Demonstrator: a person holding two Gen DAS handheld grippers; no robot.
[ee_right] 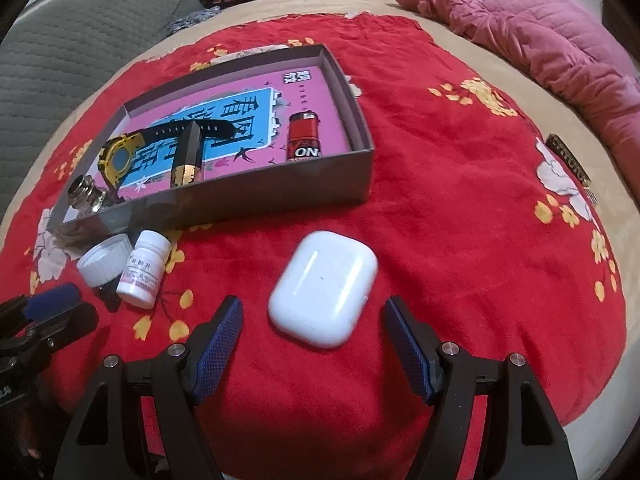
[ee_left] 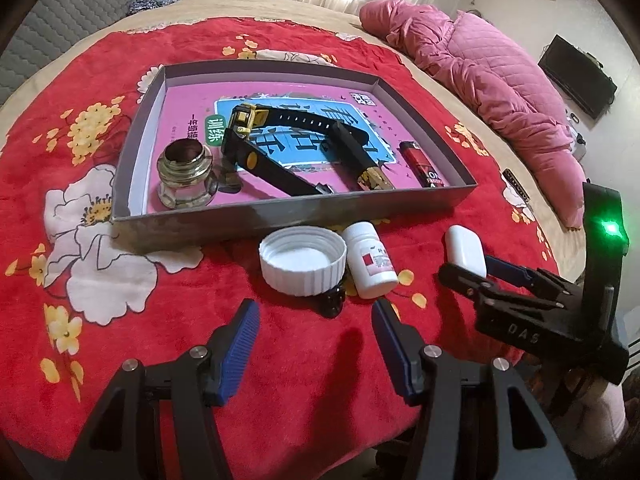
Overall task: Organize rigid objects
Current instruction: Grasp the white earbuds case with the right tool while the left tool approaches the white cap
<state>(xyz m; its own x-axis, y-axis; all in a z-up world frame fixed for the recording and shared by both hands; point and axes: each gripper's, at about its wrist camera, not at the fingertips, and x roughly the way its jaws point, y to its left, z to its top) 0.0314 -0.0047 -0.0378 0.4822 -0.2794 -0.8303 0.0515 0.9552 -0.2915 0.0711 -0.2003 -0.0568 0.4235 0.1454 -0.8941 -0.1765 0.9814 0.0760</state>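
Readable marks, logged per item. Lighter (ee_right: 304, 136), red, in the tray (ee_right: 256, 196) near its right wall: white "ON" at the near end (letters after it cut off). Book cover (ee_left: 280, 128) lining the tray floor: large Chinese title, upside down in the left wrist view, first character "看"; green oval reads "训练". Right gripper (ee_left: 476, 264) body: raised letters "DAS". Small white bottle (ee_right: 144, 268) at the tray's near edge: label Chinese, too small to read.

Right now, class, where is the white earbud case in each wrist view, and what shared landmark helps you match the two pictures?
Left wrist view: white earbud case lies right of centre on the red blanket, at the right hand-held gripper.
Right wrist view: it lies at lower centre, just ahead of the open fingers.
Shared landmark: the grey tray, beyond the case in both.
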